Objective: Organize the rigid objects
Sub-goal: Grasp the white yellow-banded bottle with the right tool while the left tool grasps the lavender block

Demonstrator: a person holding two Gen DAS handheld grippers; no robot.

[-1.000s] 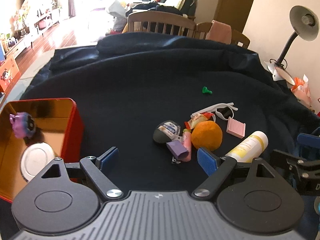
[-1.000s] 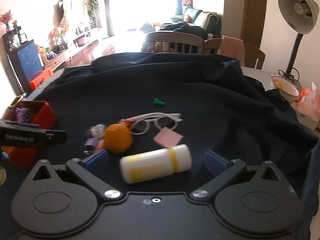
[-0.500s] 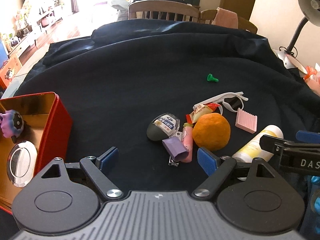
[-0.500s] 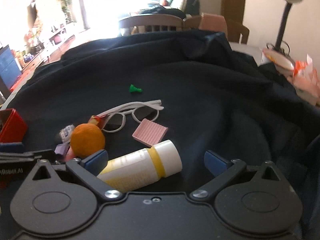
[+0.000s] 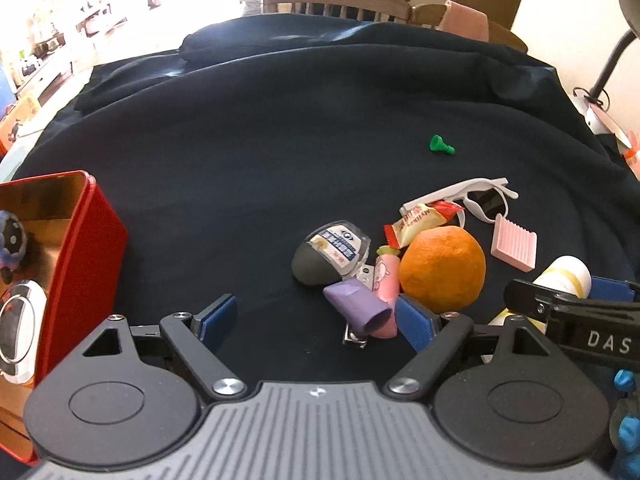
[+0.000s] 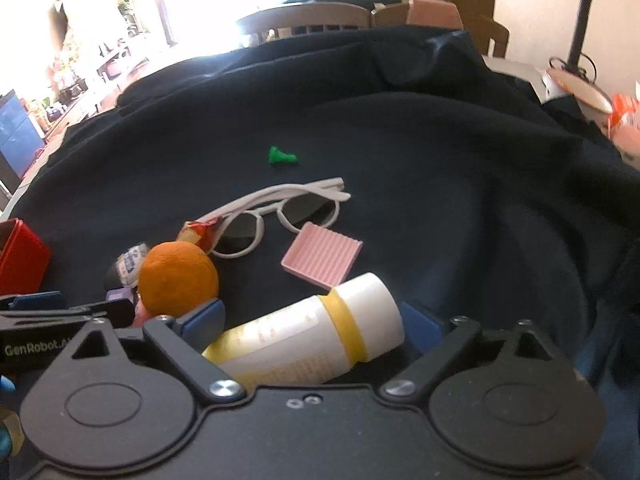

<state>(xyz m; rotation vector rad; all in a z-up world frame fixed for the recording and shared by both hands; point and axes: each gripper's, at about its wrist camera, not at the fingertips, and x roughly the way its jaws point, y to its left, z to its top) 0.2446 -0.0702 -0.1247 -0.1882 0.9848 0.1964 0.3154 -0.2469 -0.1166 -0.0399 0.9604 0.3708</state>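
A white bottle with a yellow band [image 6: 316, 336] lies on the dark cloth between the fingers of my right gripper [image 6: 312, 322]. Its jaws are closing, and both blue pads stand close beside the bottle without clearly pressing it. My left gripper [image 5: 316, 320] is open and low over the pile. A purple tube [image 5: 358, 308] and a pink stick [image 5: 386, 280] lie just inside its right finger [image 5: 416, 322]. A grey capsule [image 5: 328, 254] and an orange [image 5: 442, 266] sit just beyond the tips. The red tin [image 5: 86, 240] stands at the left with small items inside.
White sunglasses [image 6: 280, 216], a pink ridged pad [image 6: 322, 258], a candy wrapper [image 5: 424, 220] and a green pawn [image 6: 282, 157] lie farther back on the cloth. Behind the table are chairs [image 5: 336, 0]. A desk lamp [image 5: 612, 60] stands at the right edge.
Both grippers have sunk and moved in on the pile. The bottle now lies between the right jaws, which have narrowed a little. The left jaws keep their width.
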